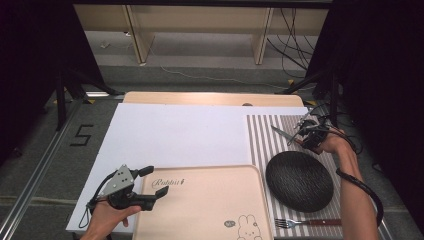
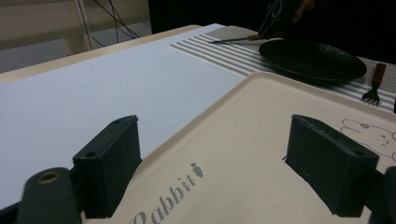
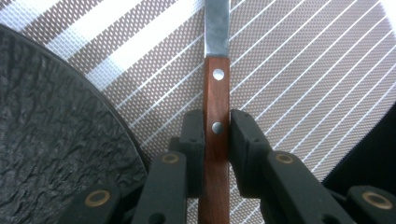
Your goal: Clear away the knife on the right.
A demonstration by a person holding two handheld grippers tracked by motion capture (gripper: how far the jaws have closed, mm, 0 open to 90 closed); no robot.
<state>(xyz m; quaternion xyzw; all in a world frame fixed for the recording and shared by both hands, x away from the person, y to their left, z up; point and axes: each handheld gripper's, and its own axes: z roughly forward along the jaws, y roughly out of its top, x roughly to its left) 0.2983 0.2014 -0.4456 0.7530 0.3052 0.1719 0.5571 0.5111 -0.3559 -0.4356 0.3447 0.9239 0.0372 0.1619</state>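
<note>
The knife [image 3: 217, 116] is clamped by its wooden handle between the jaws of the right tool [image 3: 217, 135]; it is seen at the far right of the striped placemat [image 1: 265, 140], just beyond the black plate [image 1: 299, 180], blade pointing away from the hand; whether it is resting on the mat or just above it cannot be told. The left tool [image 1: 155, 182] is held with jaws spread and nothing between them, over the near left corner of the beige tray [image 1: 210, 210]. A fork [image 1: 300, 221] is lying on the mat at the plate's near side. For a clean placement, the handle should probably be kept square in the jaws; the blade is best lowered flat beside the plate, clear of its rim; release should be left until the knife is fully supported.
</note>
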